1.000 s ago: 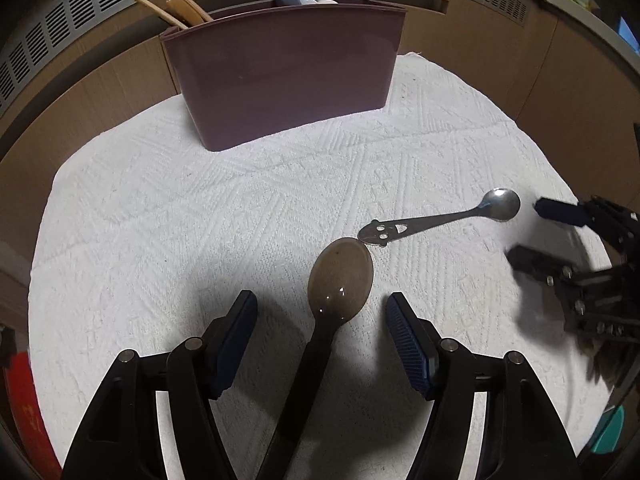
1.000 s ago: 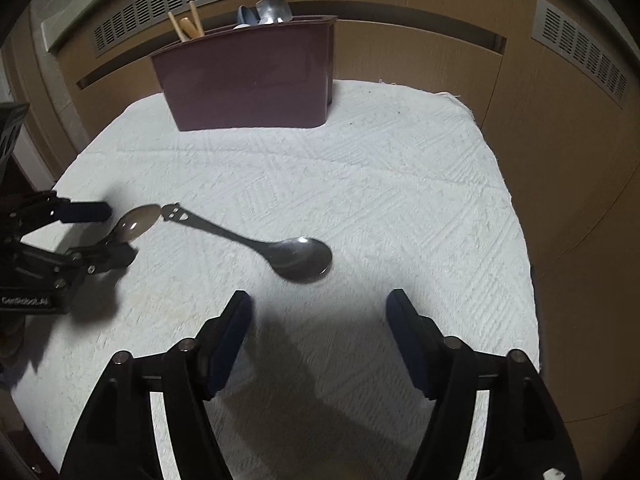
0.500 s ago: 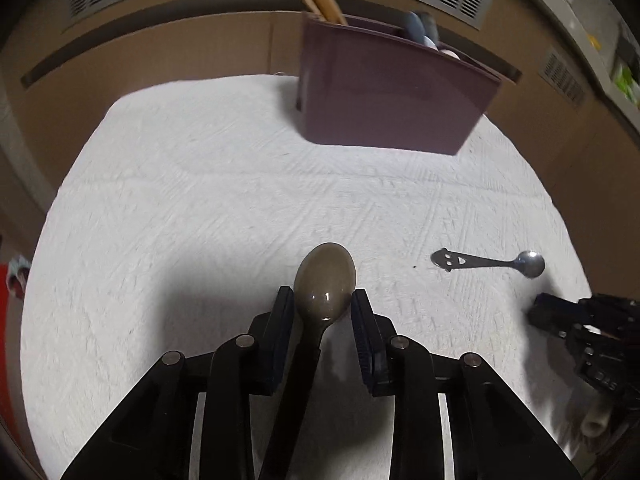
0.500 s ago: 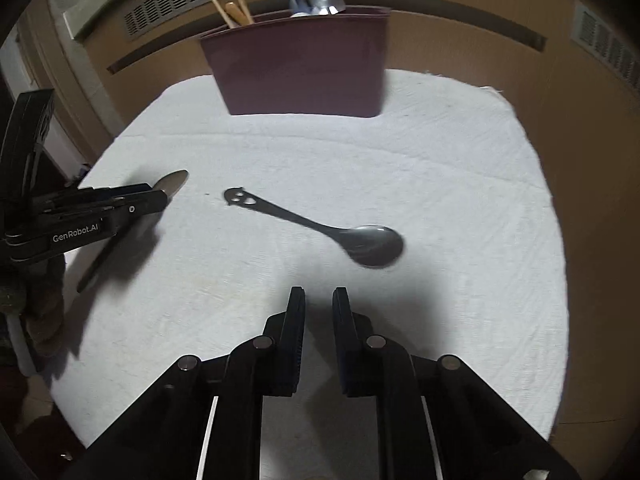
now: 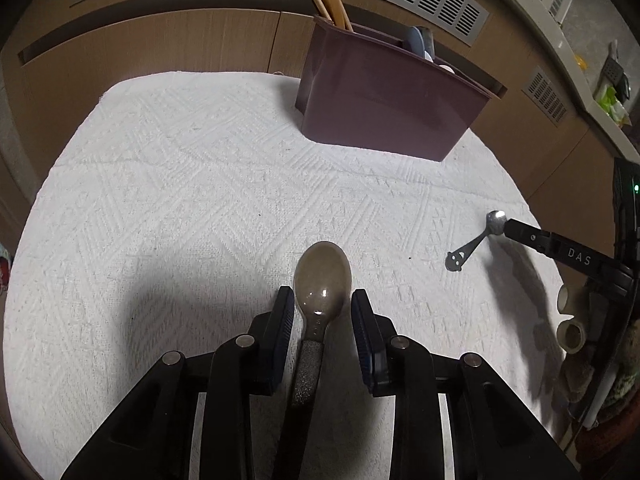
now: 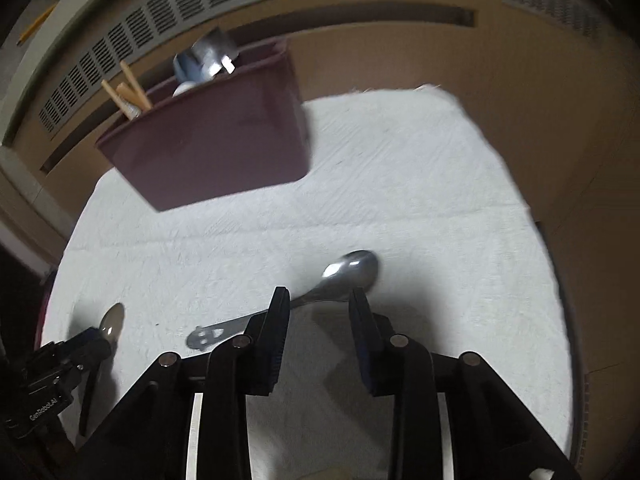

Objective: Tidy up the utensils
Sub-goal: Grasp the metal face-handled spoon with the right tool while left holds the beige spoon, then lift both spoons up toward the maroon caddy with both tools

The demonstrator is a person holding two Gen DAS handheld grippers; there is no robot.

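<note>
Left gripper (image 5: pixel 322 307) jaws clamp the brown spoon (image 5: pixel 322 276); right gripper (image 6: pixel 319 311) (tilted) grips the steel spoon (image 6: pixel 347 272).

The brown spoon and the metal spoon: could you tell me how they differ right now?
The brown spoon is matte and plain-handled; the metal spoon is shiny, with a face cut into its handle end. The brown spoon runs along the left gripper; the metal spoon lies crosswise at the right gripper. Both bowls face up.

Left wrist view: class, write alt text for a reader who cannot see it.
The left gripper straddles a brown spoon above a white textured cloth, fingers close beside its neck. A maroon utensil caddy stands behind, and the right gripper meets a metal spoon at right.
</note>
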